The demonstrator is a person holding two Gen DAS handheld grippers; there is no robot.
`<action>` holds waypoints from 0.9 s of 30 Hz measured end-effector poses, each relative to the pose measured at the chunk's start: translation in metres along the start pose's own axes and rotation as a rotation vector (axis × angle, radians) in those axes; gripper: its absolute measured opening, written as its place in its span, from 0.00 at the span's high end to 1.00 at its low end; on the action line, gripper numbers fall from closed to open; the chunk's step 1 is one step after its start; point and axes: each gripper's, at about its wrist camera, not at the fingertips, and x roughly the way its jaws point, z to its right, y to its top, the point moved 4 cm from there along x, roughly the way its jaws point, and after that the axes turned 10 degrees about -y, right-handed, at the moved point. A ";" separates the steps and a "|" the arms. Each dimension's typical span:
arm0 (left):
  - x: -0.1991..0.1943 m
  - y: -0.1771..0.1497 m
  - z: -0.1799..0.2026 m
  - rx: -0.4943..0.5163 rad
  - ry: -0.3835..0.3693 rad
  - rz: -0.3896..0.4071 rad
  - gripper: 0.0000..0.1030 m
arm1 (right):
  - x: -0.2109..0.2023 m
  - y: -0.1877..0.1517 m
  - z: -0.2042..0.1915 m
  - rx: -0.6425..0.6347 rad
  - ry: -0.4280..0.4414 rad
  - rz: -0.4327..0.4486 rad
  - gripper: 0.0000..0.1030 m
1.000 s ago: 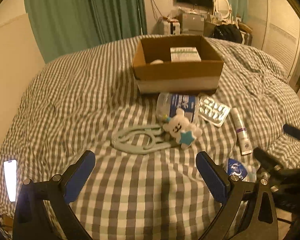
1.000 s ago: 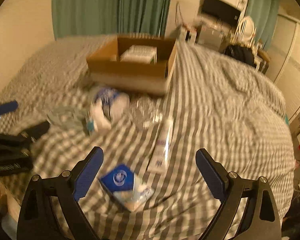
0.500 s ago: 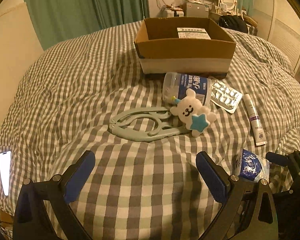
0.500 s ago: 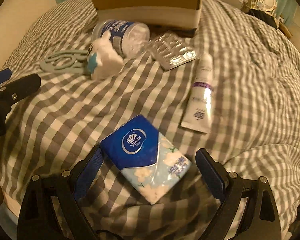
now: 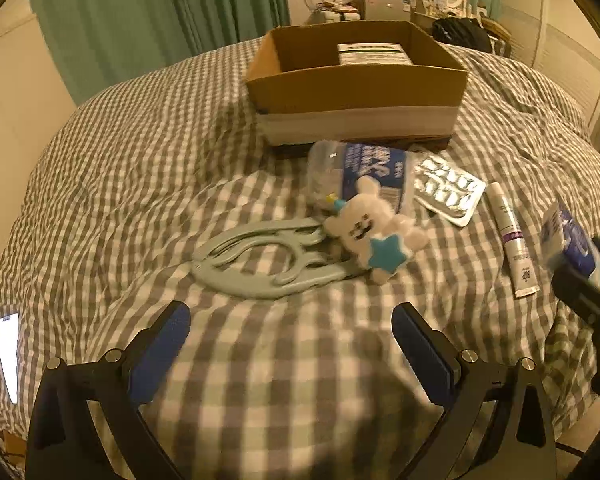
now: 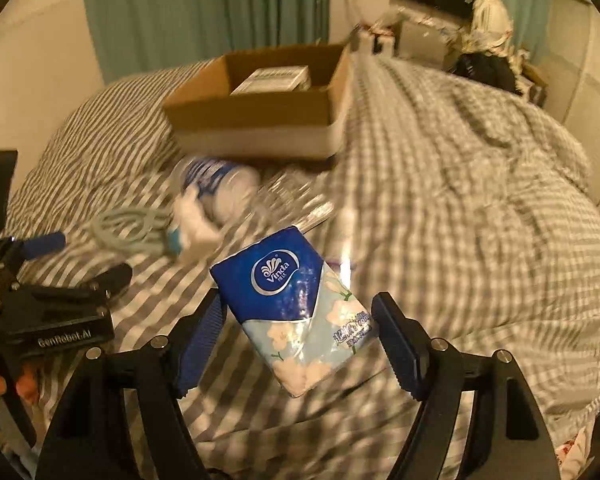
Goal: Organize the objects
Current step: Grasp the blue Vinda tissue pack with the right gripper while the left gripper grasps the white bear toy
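My right gripper [image 6: 300, 316] is shut on a blue and floral tissue pack [image 6: 296, 308] and holds it tilted above the checked bedspread. From the left wrist view the same pack [image 5: 568, 240] shows at the far right edge. The open cardboard box [image 6: 260, 120] sits further back on the bed with a white carton [image 5: 372, 54] inside. My left gripper [image 5: 290, 316] is open over bare bedspread, short of a teal hanger [image 5: 260, 264] and a white plush bear [image 5: 374, 236].
In front of the box [image 5: 356, 92] lie a clear jar with a blue label [image 5: 364, 172], a blister pack [image 5: 446, 192] and a white tube [image 5: 512, 236]. A lit phone [image 5: 8, 356] rests at the bed's left edge. Green curtains and furniture stand behind.
My right gripper closed on the tissue pack and lifted it off the bed, swinging up so the box is back in view. The left gripper stayed open and edged forward.
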 end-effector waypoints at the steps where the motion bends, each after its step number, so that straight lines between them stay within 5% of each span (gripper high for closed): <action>1: 0.001 0.002 0.004 0.006 -0.003 0.001 0.00 | 0.001 0.001 0.005 0.006 -0.010 0.004 0.28; 18: 0.083 0.044 0.042 0.053 -0.016 -0.096 0.00 | 0.049 0.008 0.045 0.101 0.011 -0.051 0.27; 24: 0.092 0.042 0.047 0.069 -0.038 -0.120 0.31 | 0.053 0.005 0.047 0.112 0.021 -0.066 0.27; 27: 0.088 0.037 0.049 0.075 -0.046 -0.117 0.37 | 0.052 0.004 0.046 0.113 0.022 -0.069 0.27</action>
